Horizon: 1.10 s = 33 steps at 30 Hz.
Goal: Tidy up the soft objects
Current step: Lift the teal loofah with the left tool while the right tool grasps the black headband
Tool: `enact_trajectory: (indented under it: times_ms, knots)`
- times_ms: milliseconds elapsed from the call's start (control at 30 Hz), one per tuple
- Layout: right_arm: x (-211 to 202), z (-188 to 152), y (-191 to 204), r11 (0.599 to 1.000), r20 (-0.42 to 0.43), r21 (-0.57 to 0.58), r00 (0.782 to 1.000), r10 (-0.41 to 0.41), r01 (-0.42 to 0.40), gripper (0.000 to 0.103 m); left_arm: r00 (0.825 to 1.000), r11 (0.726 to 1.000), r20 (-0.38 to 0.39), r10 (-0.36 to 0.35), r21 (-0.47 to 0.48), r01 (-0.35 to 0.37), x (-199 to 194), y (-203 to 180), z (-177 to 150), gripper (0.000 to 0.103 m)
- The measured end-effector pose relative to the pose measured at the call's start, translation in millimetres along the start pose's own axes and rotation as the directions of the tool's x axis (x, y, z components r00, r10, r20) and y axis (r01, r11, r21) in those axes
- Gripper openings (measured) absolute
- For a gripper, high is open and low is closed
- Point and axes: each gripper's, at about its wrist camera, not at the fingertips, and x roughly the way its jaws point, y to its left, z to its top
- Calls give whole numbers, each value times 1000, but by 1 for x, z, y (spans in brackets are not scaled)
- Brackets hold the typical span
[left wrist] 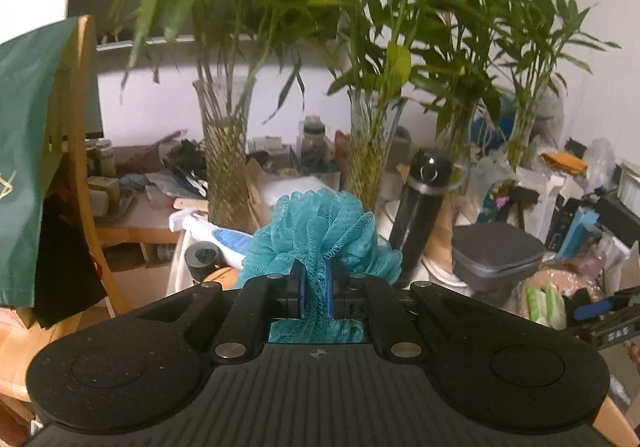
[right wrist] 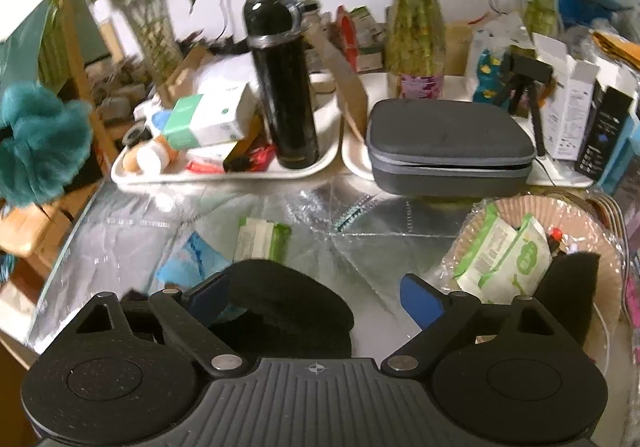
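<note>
Left wrist view: left gripper [left wrist: 316, 293] pinching teal mesh bath pouf [left wrist: 320, 235], lifted before bamboo vases. Right wrist view only: right gripper [right wrist: 316, 301] gaping over black fuzzy cloth [right wrist: 288, 299], lying on silver table cover [right wrist: 120, 231].

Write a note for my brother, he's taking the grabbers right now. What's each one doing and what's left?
Left gripper: shut on the teal bath pouf, held up in the air off the table's left side.
Right gripper: open, a black soft thing lying between its fingers on the silver sheet, not gripped.
Wipes pack sits on the paper plates; another green pack lies on the sheet.
Done: pouf picked up.
Left: put the pouf somewhere, probably grab the black thing next.
</note>
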Motion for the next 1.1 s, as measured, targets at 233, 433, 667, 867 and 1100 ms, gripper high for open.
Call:
enact_trajectory:
  times_ms: [233, 433, 667, 867, 1100]
  knots:
    - [21, -9, 25, 974, -65, -227, 998, -9, -6, 89, 1000, 998, -3, -4, -66, 4, 2, 8, -19, 9]
    - [48, -14, 38, 933, -104, -358, 992, -66, 24, 76, 999, 994, -40, 2, -109, -7, 15, 20, -44, 9]
    - [72, -17, 47, 899, -144, -433, 980, -134, 59, 22, 999, 993, -53, -6, -117, 0, 20, 27, -59, 9]
    - [57, 0, 24, 957, -113, -275, 985, -129, 94, 13, 998, 992, -67, -5, -130, -4, 23, 32, -63, 9]
    - [34, 12, 1, 982, -55, -125, 987, -149, 141, 13, 998, 992, -57, -4, -124, -3, 22, 29, -62, 9]
